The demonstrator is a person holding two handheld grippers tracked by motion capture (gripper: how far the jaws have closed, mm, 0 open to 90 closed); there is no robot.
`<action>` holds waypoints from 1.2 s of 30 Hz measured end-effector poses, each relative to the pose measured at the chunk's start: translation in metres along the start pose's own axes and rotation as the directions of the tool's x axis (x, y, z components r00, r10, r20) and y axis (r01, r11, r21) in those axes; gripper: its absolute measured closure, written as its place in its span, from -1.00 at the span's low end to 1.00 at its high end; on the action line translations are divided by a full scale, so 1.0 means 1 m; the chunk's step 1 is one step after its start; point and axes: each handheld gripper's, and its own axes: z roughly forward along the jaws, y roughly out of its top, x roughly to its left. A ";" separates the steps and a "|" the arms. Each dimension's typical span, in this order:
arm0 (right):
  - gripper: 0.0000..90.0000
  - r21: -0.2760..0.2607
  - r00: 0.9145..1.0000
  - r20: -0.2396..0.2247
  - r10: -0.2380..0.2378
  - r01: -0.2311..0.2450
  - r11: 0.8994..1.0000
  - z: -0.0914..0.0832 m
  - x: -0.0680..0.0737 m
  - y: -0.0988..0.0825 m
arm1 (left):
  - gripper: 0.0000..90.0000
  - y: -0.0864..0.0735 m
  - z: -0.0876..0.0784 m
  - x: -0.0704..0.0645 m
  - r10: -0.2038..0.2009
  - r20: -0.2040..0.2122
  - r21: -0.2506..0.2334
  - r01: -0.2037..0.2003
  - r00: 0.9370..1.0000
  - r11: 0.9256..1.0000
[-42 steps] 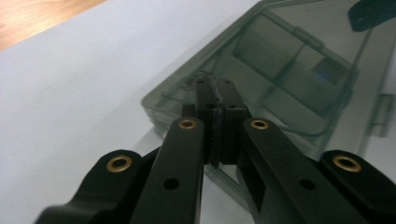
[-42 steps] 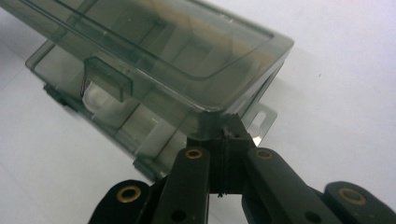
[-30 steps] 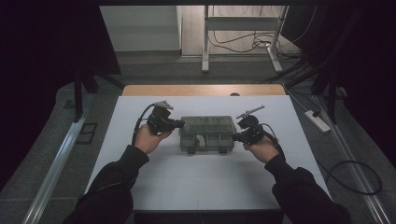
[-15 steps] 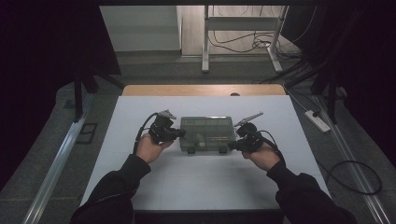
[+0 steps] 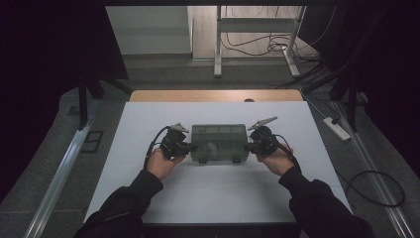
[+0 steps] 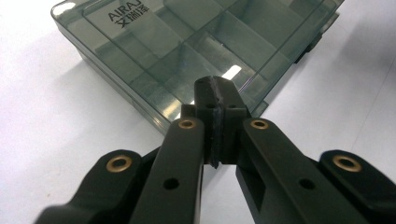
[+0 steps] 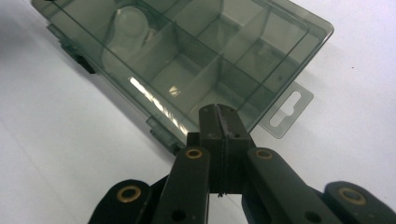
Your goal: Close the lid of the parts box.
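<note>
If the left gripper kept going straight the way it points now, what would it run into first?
Most likely the clear lid of the smoky plastic compartment box: the shut left gripper points at its near edge, seemingly at or just above it.

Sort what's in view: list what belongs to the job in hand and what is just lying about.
In use:
- compartment box
- left gripper, shut, at one end of the box
- right gripper, shut, at the other end

Lying about:
- power strip on the floor
- cables beyond the table

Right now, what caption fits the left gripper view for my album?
Left gripper, jaws shut, at the short end of a smoky clear compartment box on a white table.
</note>
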 end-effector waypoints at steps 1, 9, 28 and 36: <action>0.99 -0.004 1.000 0.001 0.000 0.000 1.000 0.001 0.000 0.000 | 0.98 -0.001 0.000 0.000 -0.001 -0.004 -0.003 0.001 1.000 1.000; 1.00 0.005 1.000 0.007 -0.002 0.002 1.000 0.006 -0.001 -0.001 | 0.99 -0.004 0.003 -0.007 0.042 -0.054 0.009 -0.041 0.998 0.999; 0.95 0.007 1.000 -0.003 0.023 -0.023 1.000 0.007 0.000 -0.002 | 0.98 -0.004 0.002 -0.008 0.034 -0.059 0.006 -0.034 0.998 0.999; 0.67 -0.013 1.000 0.006 0.014 -0.014 1.000 0.003 0.004 -0.001 | 0.79 -0.003 -0.005 -0.007 0.025 -0.059 -0.002 -0.025 0.998 1.000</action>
